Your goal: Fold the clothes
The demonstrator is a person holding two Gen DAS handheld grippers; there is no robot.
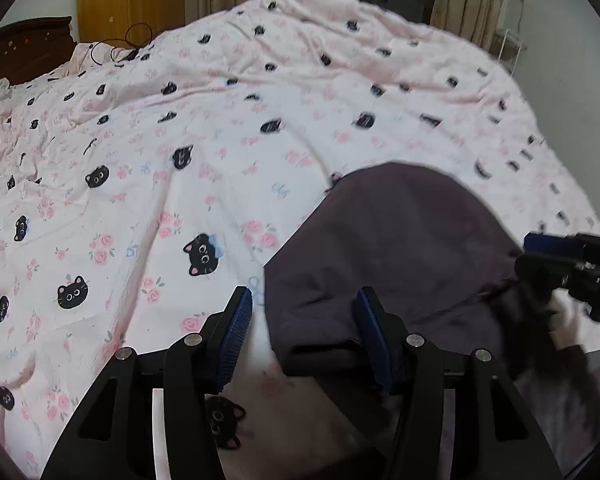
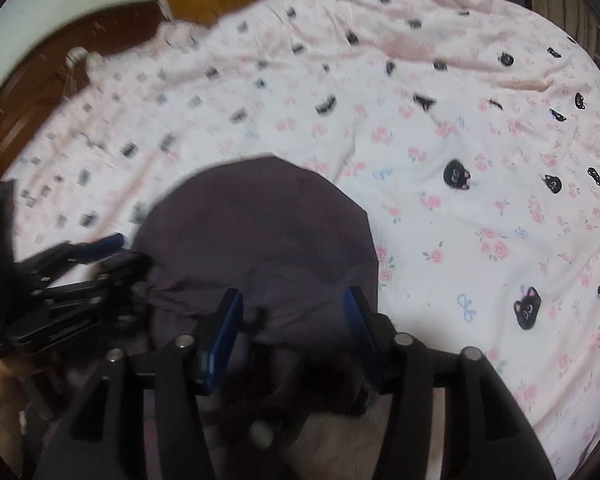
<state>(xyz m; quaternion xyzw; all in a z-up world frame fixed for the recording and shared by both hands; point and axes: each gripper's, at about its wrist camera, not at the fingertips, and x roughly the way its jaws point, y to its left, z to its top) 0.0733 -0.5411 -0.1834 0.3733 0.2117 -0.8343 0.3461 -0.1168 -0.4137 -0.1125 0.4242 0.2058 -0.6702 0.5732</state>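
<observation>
Purple garment (image 1: 400, 248) on bedsheet (image 1: 140, 160), left gripper (image 1: 304, 312) and right gripper (image 2: 292, 312) half-open, gripping nothing.

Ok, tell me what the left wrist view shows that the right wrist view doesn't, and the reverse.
Only the left wrist view: a looped black cable at the far edge of the bed, and the bare sheet under the left gripper.

Only the right wrist view: a dark drawstring between the right gripper's fingers.

Both: the dark purple garment on the pink cat-print sheet, each gripper with jaws apart.
</observation>
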